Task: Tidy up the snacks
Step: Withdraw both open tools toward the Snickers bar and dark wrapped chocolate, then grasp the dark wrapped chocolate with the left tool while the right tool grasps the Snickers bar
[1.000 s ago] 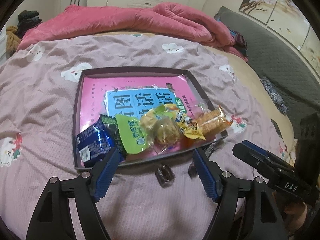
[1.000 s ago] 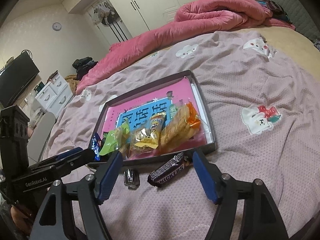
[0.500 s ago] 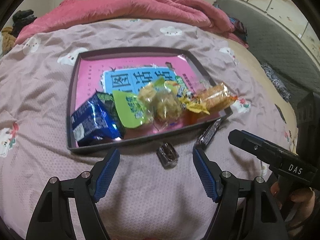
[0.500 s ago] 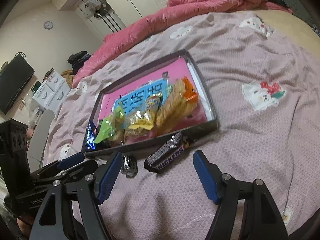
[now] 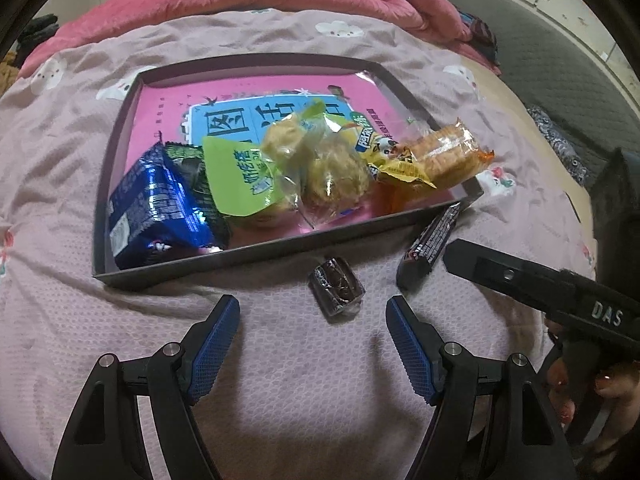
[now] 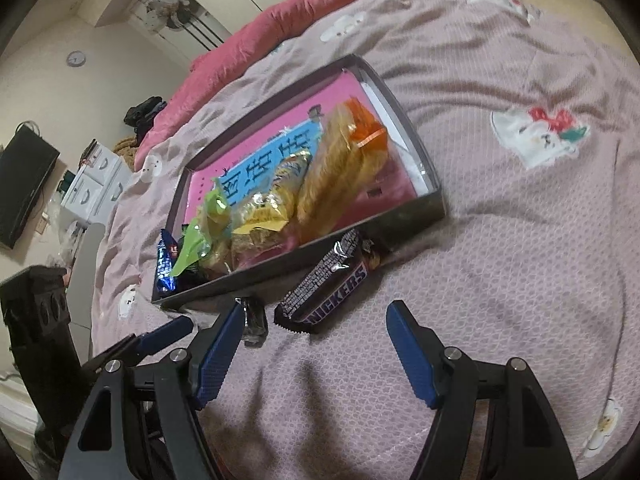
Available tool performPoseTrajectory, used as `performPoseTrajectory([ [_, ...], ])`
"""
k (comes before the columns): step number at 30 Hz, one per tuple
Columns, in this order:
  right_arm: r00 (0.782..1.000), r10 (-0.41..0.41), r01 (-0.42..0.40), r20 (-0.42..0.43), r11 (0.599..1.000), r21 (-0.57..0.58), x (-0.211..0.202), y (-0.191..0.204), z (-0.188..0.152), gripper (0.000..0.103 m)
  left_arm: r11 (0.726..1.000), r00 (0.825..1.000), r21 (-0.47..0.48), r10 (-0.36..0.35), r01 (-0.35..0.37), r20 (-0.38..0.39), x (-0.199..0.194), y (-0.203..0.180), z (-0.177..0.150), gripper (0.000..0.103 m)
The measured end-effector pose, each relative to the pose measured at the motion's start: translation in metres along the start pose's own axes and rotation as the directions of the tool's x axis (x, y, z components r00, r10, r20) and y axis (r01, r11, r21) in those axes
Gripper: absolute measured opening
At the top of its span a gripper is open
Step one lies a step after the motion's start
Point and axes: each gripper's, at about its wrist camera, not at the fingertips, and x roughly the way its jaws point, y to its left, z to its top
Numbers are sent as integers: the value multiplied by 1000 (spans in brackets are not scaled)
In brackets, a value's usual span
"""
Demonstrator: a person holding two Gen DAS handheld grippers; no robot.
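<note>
On the pink bedspread [image 5: 280, 360], just outside the near wall of the dark tray [image 5: 280, 246], two snacks lie loose: a small dark wrapped candy [image 5: 336, 287] ahead of my left gripper [image 5: 312, 320], and a Snickers bar [image 6: 328, 284] ahead of my right gripper [image 6: 314, 322], its far end touching the tray's near wall. Both pairs of my jaws stand wide with nothing between them. Inside the tray, a blue packet [image 5: 156, 206], a green pouch [image 5: 236, 178], a clear bag of yellow pastries [image 5: 320, 168] and an orange-ended cracker pack [image 5: 444, 156] crowd the near side on top of a pink book [image 5: 168, 108], while the far half is bare. I judge the step in hand to be picking up these two strays. To do it well I would bring the left jaws down astride the candy across its short width, pressing lightly into the soft cover so the pads get under its curve. With the right, I would take the bar across its narrow middle, not lengthwise, since the wrapper looks slippery. My two grippers are close together, so I would lift one first, then place each piece in the open far part.
</note>
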Motion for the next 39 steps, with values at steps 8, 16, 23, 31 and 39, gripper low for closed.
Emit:
performPoseTrajectory([
  [8,998,50,-47,-31,995,92,22,-11,6,73,1000,1000,-8,-2,2,-12,8,0,1,77],
  [16,999,35,-33,-24,995,89,33,-14,14,51,1000,1000,-12,-10,10,-19,14,0,4,77],
  [23,999,46,-45,-8,996,72,33,-15,13,40,999,999,-22,-25,25,-25,21,-2,7,77],
  [31,996,88,-87,-5,990,107,25,-22,7,29,999,999,-12,-30,30,-33,33,-11,10,67],
  [39,991,135,-133,-3,982,134,25,-31,3,19,1000,999,1,-20,21,-31,39,-11,10,35],
])
